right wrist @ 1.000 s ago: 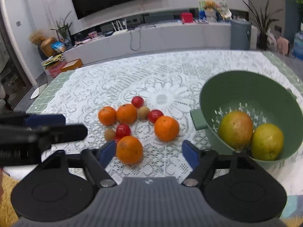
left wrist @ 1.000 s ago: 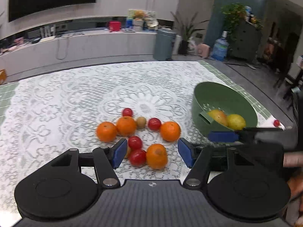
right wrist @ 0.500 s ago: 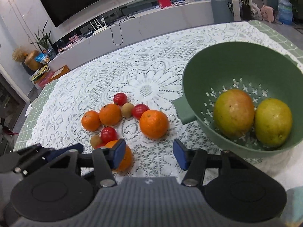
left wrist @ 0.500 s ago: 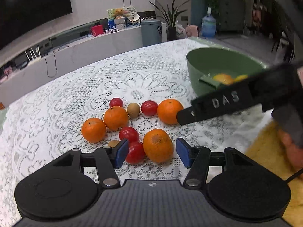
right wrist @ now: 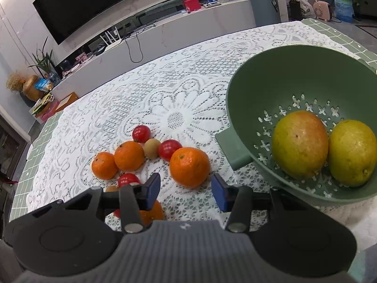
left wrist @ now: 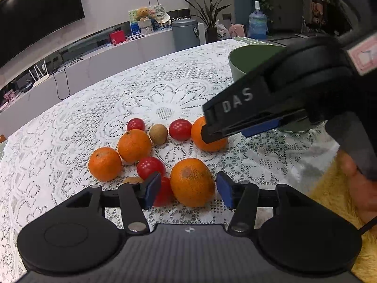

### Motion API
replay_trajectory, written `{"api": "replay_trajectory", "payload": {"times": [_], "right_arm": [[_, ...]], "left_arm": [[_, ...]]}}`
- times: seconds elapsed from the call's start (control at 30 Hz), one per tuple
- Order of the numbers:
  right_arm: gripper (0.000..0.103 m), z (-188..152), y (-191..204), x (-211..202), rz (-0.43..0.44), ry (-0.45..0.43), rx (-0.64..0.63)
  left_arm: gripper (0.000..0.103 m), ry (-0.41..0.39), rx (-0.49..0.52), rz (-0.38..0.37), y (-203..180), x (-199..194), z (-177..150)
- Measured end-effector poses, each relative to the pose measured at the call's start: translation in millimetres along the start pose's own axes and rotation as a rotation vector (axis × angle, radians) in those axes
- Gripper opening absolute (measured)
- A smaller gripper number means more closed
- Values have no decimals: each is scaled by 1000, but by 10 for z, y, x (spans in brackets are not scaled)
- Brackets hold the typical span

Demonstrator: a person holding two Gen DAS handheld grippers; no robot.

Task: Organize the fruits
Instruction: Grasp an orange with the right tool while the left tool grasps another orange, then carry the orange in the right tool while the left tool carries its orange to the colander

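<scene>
Both tools wide open, nothing gripped. Left tool (left wrist: 186, 189) straddles nearest orange (left wrist: 192, 181), lined up for pinch probably. Right tool (right wrist: 186, 193) hovers just short of orange (right wrist: 189, 167) beside colander (right wrist: 238, 108) handle. Colander holds two mangoes (right wrist: 299, 143); remaining oranges, tomatoes (right wrist: 141, 133) clustered on bench left of colander.

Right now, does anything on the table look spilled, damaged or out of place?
Nothing spilled or damaged. Oranges, small red fruits and a brown one lie loose on the lace cloth; only two mangoes sit in the green colander.
</scene>
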State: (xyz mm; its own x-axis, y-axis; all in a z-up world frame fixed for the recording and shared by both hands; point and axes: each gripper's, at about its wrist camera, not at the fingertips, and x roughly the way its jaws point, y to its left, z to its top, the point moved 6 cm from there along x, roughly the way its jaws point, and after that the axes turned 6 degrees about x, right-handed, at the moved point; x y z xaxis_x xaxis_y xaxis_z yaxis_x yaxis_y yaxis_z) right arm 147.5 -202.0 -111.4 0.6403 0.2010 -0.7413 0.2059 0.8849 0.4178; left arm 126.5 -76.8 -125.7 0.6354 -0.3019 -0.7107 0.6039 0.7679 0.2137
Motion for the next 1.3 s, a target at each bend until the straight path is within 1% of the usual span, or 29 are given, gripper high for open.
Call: {"api": "replay_trajectory", "payload": {"times": [0.23,0.37,0.4,0.47,0.53,0.73,0.87,0.97,1.1,1.3], "right_arm": [[46,24,-1,124,-8,19,27],[41,37,-9,198,-18,29,47],[39,45,-8,218,-21,31,50],[39,52,-9,251,-26,33,56],[39,55,-10,262,-25,29,62],[37,63,-22,274,-22,25,66],[36,64,-20,256,-20,24,63],[35,57,-3,215,-15,11,52],[35,39,19,134,4,6,38],[34,-6,33,-43,55,-4,31]], "left_arm": [[60,-3,47,24,-52,39,15],[59,-5,82,39,-85,54,9],[59,-6,86,40,-90,54,9],[57,-11,89,39,-99,59,10],[49,-17,87,28,-98,56,12],[48,-28,84,25,-100,60,5],[48,-35,35,4,-41,33,-1],[48,-38,-26,-16,37,-2,-3],[48,-52,-104,-21,159,-107,-19],[47,-77,-259,-63,348,-278,-50]]}}
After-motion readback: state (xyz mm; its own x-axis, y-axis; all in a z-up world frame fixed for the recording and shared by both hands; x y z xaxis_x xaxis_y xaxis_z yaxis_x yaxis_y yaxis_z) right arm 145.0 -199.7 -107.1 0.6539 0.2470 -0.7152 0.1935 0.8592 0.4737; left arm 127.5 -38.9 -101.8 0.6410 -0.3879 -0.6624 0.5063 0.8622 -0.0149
